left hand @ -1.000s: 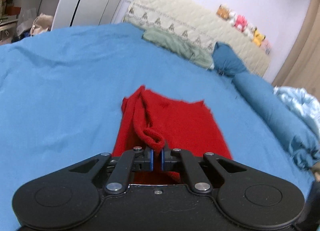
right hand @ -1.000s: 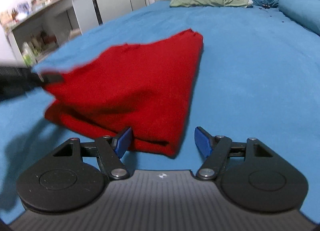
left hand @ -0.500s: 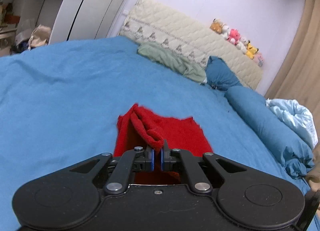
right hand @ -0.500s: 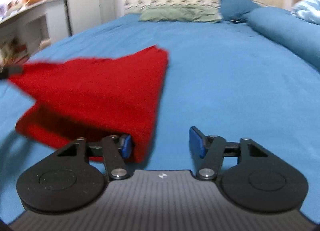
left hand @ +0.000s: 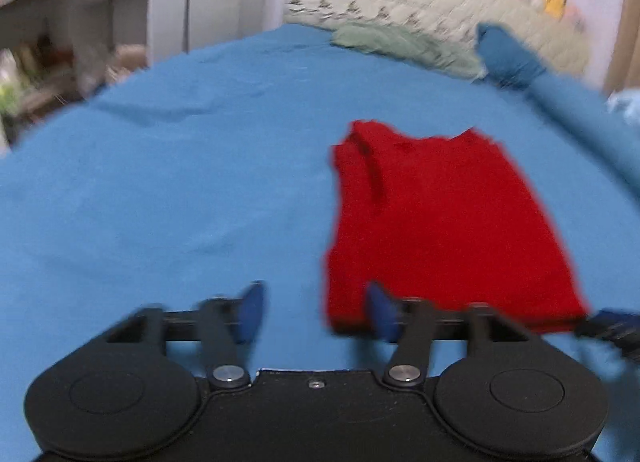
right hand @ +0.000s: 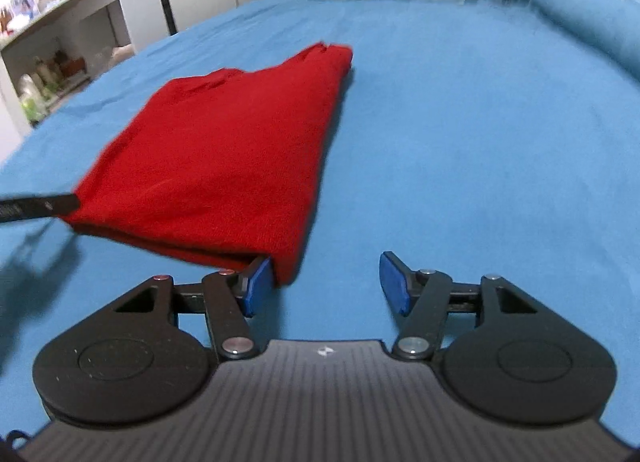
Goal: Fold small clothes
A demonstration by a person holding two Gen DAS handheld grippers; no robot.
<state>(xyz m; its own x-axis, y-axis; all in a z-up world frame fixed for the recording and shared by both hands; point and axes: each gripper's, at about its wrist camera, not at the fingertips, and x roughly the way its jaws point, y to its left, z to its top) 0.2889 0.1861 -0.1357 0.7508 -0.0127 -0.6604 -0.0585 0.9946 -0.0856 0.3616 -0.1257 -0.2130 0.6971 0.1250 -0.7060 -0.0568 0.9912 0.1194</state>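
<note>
Blue-padded, my left gripper [left hand: 316,312] and right gripper [right hand: 326,282] both sit spread wide, pinching nothing. Just past them the red garment [right hand: 236,149] lies on the blue bed [right hand: 460,141], doubled into a narrow stack, its near edge beside the pads. I judge one fold done; a crosswise fold probably remains.
</note>
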